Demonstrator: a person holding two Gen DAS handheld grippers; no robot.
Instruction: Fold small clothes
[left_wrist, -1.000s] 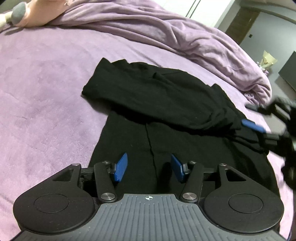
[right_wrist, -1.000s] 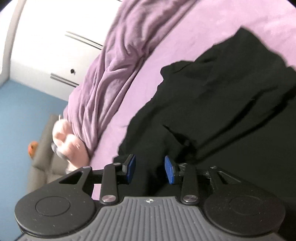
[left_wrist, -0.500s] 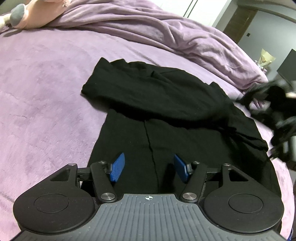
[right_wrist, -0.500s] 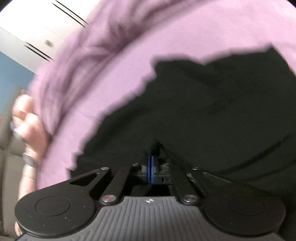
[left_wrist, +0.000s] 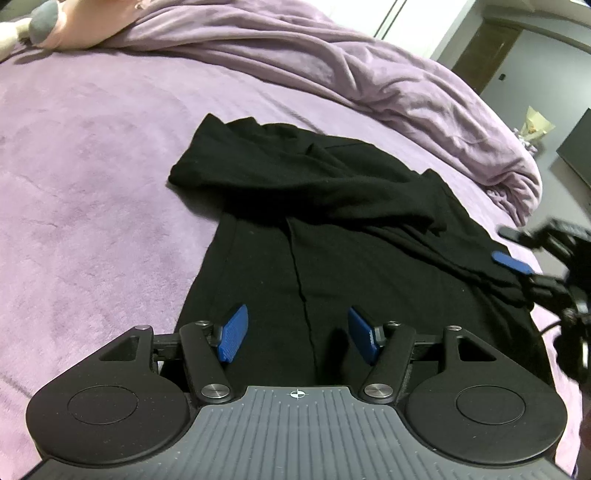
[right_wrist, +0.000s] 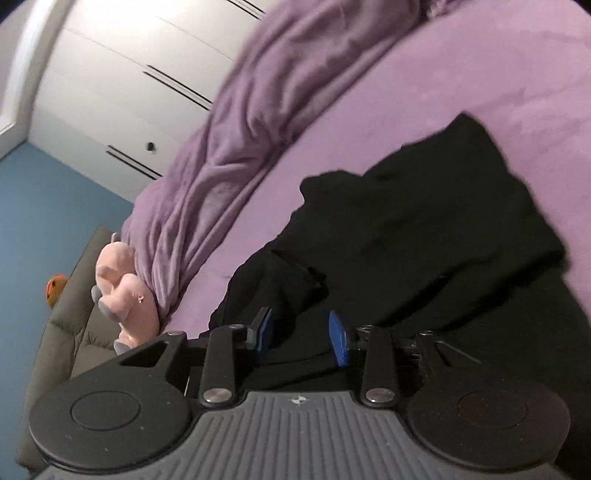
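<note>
Left gripper (left_wrist: 297, 334) hangs tilted down over the near end of the black garment (left_wrist: 332, 229), and its jaws, which have just been opening, stand wide with nothing clamped. Right gripper (right_wrist: 301, 338) sits low at the garment's right edge, jaws just reopened to a narrow gap over the cloth, gripping nothing. Purple bed (left_wrist: 92, 166) lies bare to the left; the bunched blanket (left_wrist: 332, 62) lines the far edge.
</note>
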